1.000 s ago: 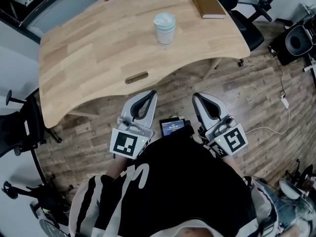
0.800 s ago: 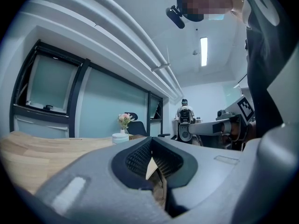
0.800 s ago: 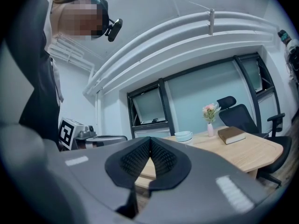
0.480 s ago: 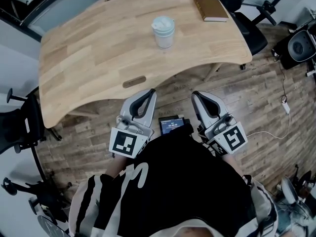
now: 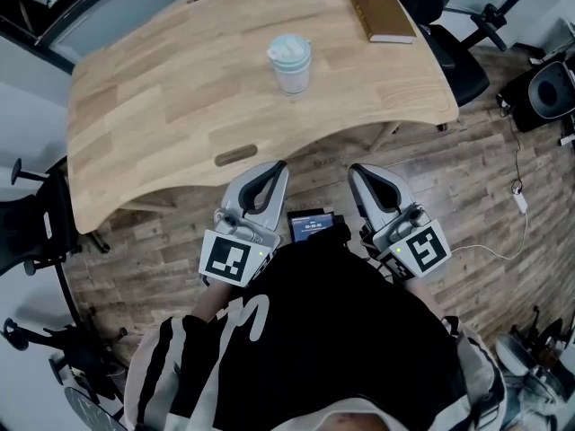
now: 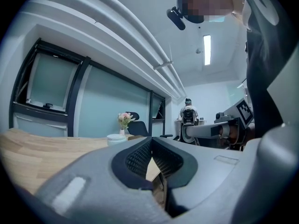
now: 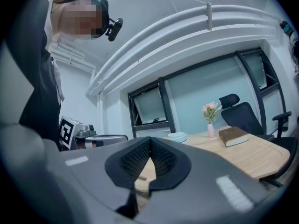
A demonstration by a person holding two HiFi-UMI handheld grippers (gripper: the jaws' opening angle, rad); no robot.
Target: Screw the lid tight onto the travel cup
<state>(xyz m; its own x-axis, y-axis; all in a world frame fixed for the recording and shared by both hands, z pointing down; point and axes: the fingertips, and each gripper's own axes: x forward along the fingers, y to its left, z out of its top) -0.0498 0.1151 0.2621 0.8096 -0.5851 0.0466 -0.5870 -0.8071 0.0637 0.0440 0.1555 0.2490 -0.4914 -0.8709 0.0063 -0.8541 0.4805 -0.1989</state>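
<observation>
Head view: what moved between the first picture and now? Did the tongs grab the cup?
The travel cup and the near edge of the table sit lower in the view, the cup slightly further left: the person seems to have edged closer. Nothing was grabbed or let go. The left tongs and right tongs stay shut and empty; the cup stands untouched, the book at the far corner.

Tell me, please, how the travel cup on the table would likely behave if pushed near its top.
The travel cup stands upright, taller than wide, so a high push would probably tip it rather than slide it. Its smooth wall looks slippery on the wooden table. The lid sits on top; how tightly cannot be told.
</observation>
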